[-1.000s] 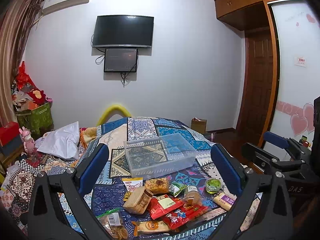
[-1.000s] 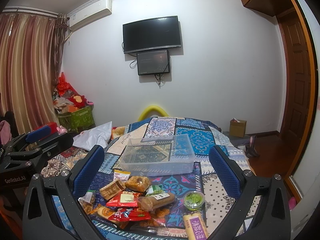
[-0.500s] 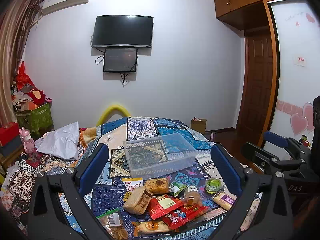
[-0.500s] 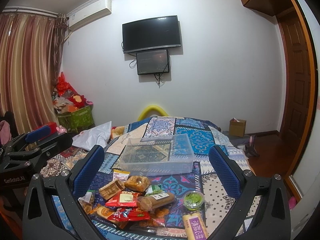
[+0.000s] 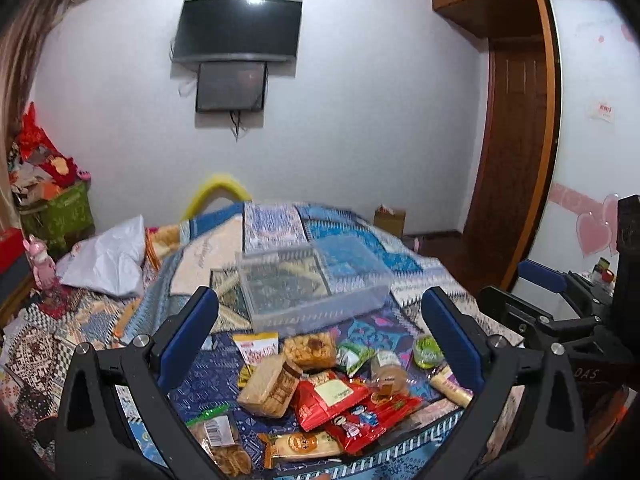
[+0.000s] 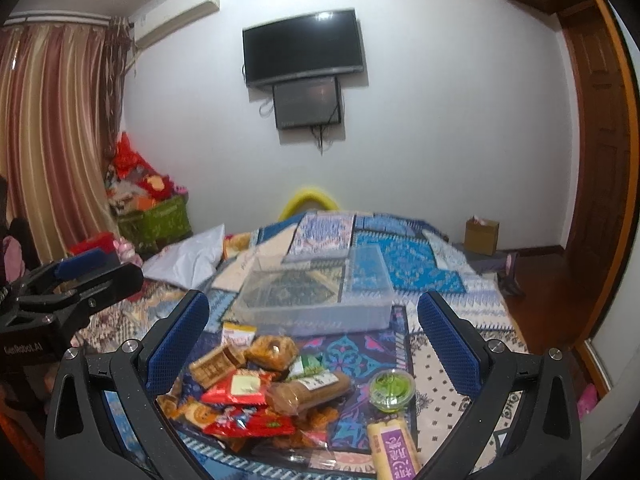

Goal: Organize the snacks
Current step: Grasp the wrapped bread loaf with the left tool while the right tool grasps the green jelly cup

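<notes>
Both claws hang spread wide and empty above the snack pile [image 5: 320, 392]. The left gripper [image 5: 320, 334] and right gripper [image 6: 313, 334] touch nothing; the clear bin [image 5: 312, 280] sits mid-frame behind.

"GenRobot.AI" stands on the left tongs [image 6: 72, 280]; "DAS" on the right tongs [image 5: 568, 312].

Even indoor light, glare spot on the television [image 5: 239, 28], slight motion blur, fisheye-bent edges, dark corners

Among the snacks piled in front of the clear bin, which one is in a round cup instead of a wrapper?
The small green-lidded cup, sitting alone on the quilt right of the pile. Every other snack is a flat or bar-shaped packet.
</notes>
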A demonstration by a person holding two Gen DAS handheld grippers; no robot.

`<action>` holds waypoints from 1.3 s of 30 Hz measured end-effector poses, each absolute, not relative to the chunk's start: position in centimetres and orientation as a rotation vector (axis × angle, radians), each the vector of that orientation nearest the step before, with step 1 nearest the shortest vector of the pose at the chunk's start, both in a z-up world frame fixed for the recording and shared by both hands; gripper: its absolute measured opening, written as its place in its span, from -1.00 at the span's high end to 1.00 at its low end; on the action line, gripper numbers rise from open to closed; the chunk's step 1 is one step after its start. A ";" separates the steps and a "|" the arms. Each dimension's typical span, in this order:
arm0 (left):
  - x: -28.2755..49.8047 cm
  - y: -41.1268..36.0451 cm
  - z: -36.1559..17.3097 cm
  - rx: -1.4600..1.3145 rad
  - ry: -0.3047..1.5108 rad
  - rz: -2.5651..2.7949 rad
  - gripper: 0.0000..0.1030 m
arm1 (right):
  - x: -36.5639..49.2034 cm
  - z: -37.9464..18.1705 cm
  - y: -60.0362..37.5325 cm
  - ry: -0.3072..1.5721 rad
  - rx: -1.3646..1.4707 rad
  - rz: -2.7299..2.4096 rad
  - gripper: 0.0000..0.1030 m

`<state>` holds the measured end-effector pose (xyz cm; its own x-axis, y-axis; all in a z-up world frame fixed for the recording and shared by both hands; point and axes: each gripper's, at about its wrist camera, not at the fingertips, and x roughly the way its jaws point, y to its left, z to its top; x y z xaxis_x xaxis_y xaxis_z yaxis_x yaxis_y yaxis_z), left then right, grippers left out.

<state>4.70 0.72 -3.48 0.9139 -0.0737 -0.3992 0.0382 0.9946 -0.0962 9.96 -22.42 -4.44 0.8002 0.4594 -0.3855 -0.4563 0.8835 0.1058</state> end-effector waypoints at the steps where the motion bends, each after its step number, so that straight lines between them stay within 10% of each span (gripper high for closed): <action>1: 5.2 0.9 -3.9 -0.092 0.435 -0.061 -1.00 | 10.3 -4.9 -22.4 0.432 0.003 0.491 -1.00; 15: 12.4 2.6 -12.4 -0.089 0.732 -0.067 -0.88 | 16.6 -12.7 -23.5 0.710 -0.073 0.441 -1.00; 39: 16.9 6.8 -20.0 -0.286 0.957 -0.109 -0.36 | 22.6 -19.5 -24.4 1.001 0.016 0.454 -0.07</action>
